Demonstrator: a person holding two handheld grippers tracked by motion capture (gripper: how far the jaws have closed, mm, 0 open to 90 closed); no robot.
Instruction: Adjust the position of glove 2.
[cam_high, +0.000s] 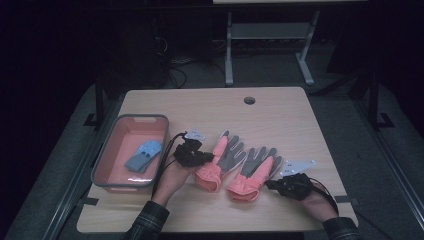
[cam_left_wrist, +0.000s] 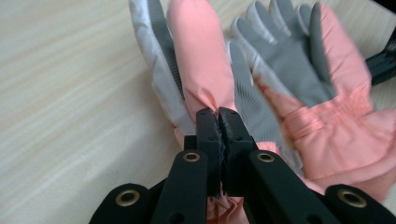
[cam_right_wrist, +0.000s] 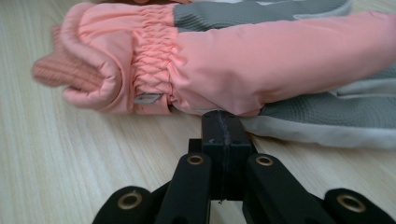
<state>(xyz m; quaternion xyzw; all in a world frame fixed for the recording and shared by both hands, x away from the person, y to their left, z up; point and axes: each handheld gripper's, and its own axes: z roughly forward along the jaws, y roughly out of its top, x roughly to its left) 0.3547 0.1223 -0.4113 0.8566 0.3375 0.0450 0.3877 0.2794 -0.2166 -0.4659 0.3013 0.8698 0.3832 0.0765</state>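
Two pink gloves with grey palms lie side by side, palm up, mid-table. My left gripper (cam_high: 211, 159) comes in from the left and is shut on the left glove (cam_high: 222, 155). In the left gripper view the jaws (cam_left_wrist: 218, 116) pinch a fold of its pink fabric (cam_left_wrist: 196, 60), with the right glove (cam_left_wrist: 317, 93) beyond. My right gripper (cam_high: 269, 184) reaches the right glove (cam_high: 252, 172) from the right. In the right gripper view its jaws (cam_right_wrist: 222, 119) stand shut at the lower edge of that glove (cam_right_wrist: 233, 60), nipping the edge below the thumb.
A pink tray (cam_high: 102, 162) stands at the table's left with a small blue pair of gloves (cam_high: 144, 155) inside. A round cable hole (cam_high: 249, 100) sits near the far edge. Bare wood runs behind the gloves and along the front edge.
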